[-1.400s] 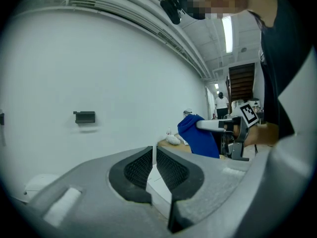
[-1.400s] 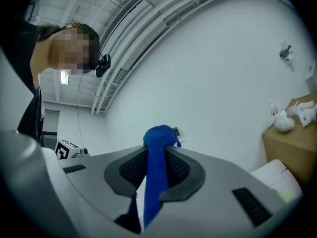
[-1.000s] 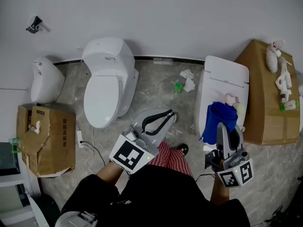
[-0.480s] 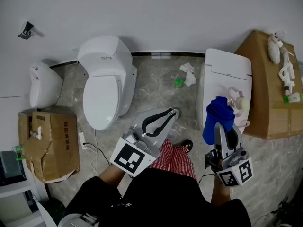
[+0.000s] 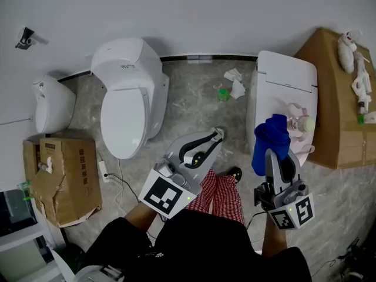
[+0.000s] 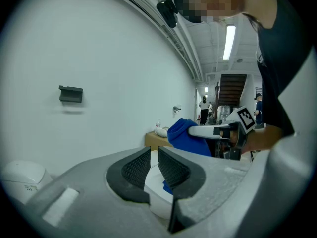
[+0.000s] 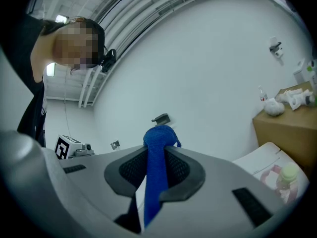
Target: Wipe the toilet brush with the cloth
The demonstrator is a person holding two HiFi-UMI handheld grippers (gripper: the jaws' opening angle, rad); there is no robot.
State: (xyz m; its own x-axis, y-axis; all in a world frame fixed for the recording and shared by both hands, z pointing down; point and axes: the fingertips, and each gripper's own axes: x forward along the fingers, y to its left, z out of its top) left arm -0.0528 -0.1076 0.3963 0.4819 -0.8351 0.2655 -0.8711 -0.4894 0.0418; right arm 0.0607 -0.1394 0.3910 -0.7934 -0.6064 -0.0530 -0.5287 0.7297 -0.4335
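1. The floor (image 5: 194,107) is grey stone. A wide bare strip runs between the two toilets. Only some paper scraps (image 5: 236,86) lie on it, near the wall.
2. The left toilet (image 5: 126,98) has its lid down. The right toilet (image 5: 283,81) stands close beside a brown box (image 5: 335,128).
3. The left hand-held gripper (image 5: 216,136) is over the bare strip and points toward the wall. Its jaws have just been opening a little. The gap is narrow and nothing is in it.
4. The right hand-held gripper (image 5: 278,156) is at the near edge of the right toilet. Its jaws squeeze the cloth.
5. The cloth (image 5: 271,140) is blue. Its long way runs along the gripper, toward the wall. Its bunched end sticks out past the jaw tips, over the lid. Another part hangs down on the left.
6. A small pink and white thing (image 5: 296,122) lies on that lid, just past the cloth. I cannot tell if it is the brush.
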